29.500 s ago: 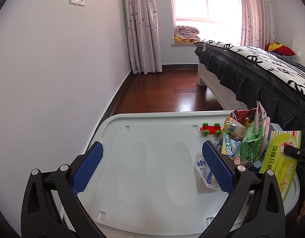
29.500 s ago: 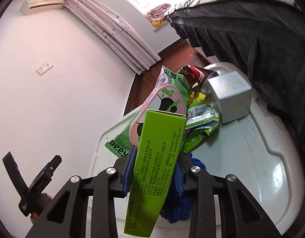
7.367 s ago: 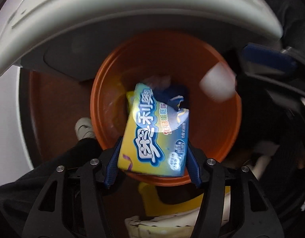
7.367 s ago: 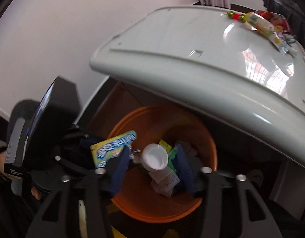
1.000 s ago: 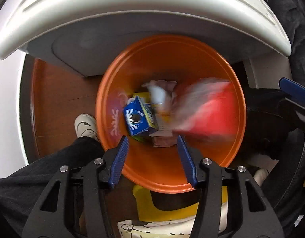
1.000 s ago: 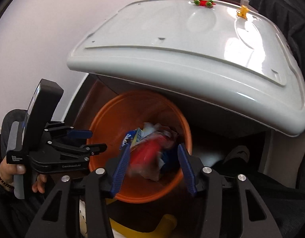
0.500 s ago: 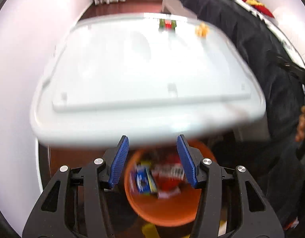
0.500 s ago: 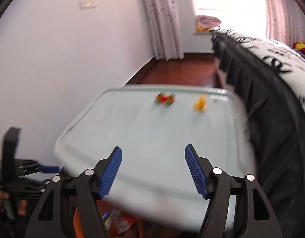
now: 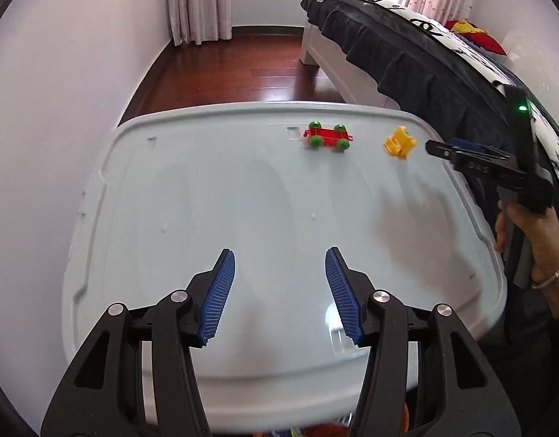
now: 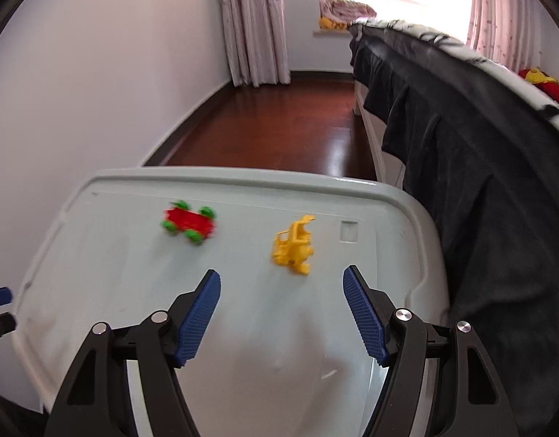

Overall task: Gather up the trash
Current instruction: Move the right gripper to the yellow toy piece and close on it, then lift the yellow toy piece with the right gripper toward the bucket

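— What do we have, biggest first?

— The bed [image 10: 472, 138] along the right, with a dark pleated skirt and a black-and-white patterned cover. Then our pale grey moulded plastic surface [image 9: 206, 196], smooth and glossy, with rounded corners and a raised rim.

— And our tools?

— The left tool [image 9: 279, 287] hangs over the near half, ridged blue pads moderately apart, nothing between them. The right tool [image 10: 281, 313] is opening wide, also empty; a hand grips it at the right edge.

— Trash?

— Only a sliver of colourful wrappers [image 9: 316, 430] under the near edge. On the far side sit a red toy car [image 9: 328, 136] with green wheels and a yellow plastic toy [image 10: 294, 245] to its right. No writing is readable.
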{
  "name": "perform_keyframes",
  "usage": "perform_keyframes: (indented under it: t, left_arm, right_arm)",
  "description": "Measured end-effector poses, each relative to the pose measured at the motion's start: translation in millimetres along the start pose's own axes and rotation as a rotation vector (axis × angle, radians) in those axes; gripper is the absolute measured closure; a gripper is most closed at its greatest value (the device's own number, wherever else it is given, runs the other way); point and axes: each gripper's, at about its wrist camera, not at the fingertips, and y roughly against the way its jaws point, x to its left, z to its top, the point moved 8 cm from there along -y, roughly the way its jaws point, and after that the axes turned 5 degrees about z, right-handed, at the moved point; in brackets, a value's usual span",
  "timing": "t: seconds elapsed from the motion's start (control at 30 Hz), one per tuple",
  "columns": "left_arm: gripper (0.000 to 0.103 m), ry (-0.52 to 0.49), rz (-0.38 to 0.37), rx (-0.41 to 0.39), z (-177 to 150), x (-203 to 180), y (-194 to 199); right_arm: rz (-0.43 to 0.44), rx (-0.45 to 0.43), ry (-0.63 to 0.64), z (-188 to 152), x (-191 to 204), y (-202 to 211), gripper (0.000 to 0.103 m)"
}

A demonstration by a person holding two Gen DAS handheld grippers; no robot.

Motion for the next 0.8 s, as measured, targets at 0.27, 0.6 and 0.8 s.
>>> perform_keyframes:
  t: [0.27,0.6,0.8]
  left_arm:
    - [0.051,-0.029,-0.022,0.045,-3,-6,-26]
    - [0.051,-0.028,-0.018,0.034,0,0,-23]
    - [0.051,-0.036,-0.010,0.030,0,-1,-22]
  right_arm:
    - [-0.020,0.048,0.058,14,2,-45,0.040]
    - [-0.068,0.126,0.073,12,0,-77,0.069]
    - [-0.078,0.130,0.109,6,3,-76,0.091]
